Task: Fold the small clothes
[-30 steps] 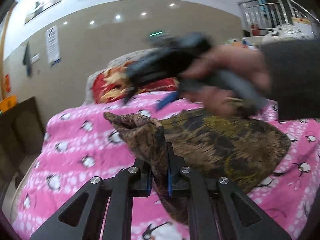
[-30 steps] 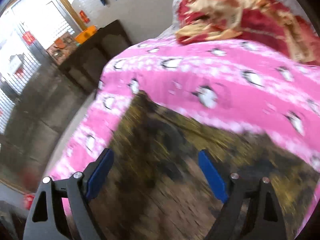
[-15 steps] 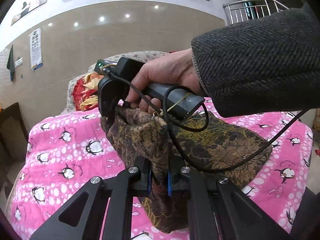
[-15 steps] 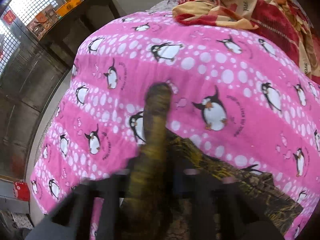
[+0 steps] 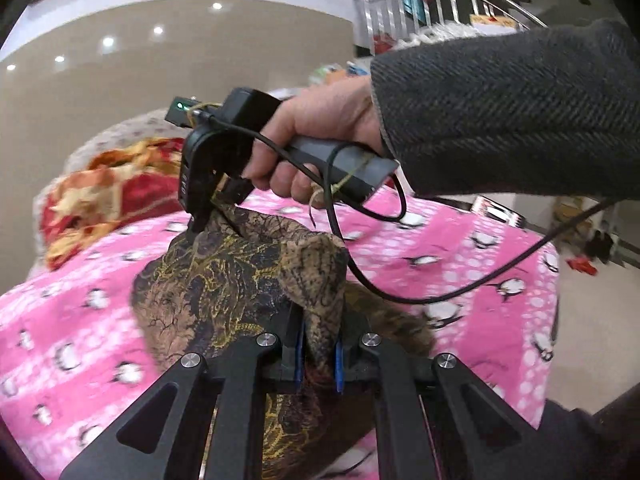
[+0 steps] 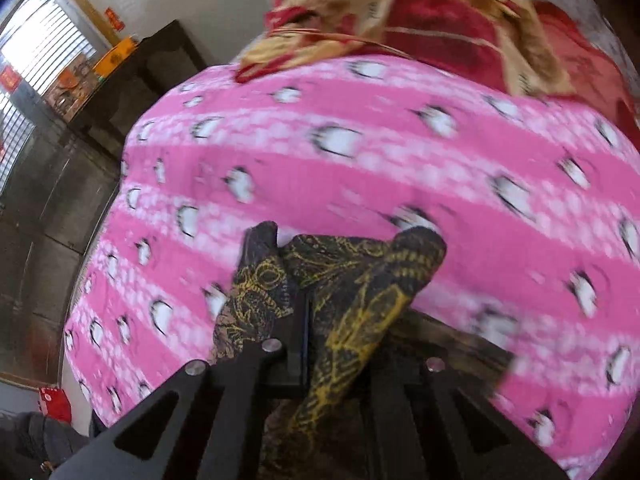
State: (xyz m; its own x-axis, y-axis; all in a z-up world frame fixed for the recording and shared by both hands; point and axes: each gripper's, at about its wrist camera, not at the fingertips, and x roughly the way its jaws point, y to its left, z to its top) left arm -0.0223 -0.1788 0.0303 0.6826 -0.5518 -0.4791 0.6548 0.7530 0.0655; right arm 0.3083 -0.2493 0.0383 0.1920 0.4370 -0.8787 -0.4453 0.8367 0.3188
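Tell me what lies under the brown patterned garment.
Under the brown patterned garment shows the pink penguin blanket, spread out around it on every side. Whatever sits directly beneath the cloth's middle is covered, so nothing more can be told there.

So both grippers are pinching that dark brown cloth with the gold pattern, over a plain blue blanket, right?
Not quite: the blanket is pink with penguins, not plain blue, as both wrist views show. The rest holds: the left gripper and the right gripper are both shut on the dark brown cloth with the gold pattern.
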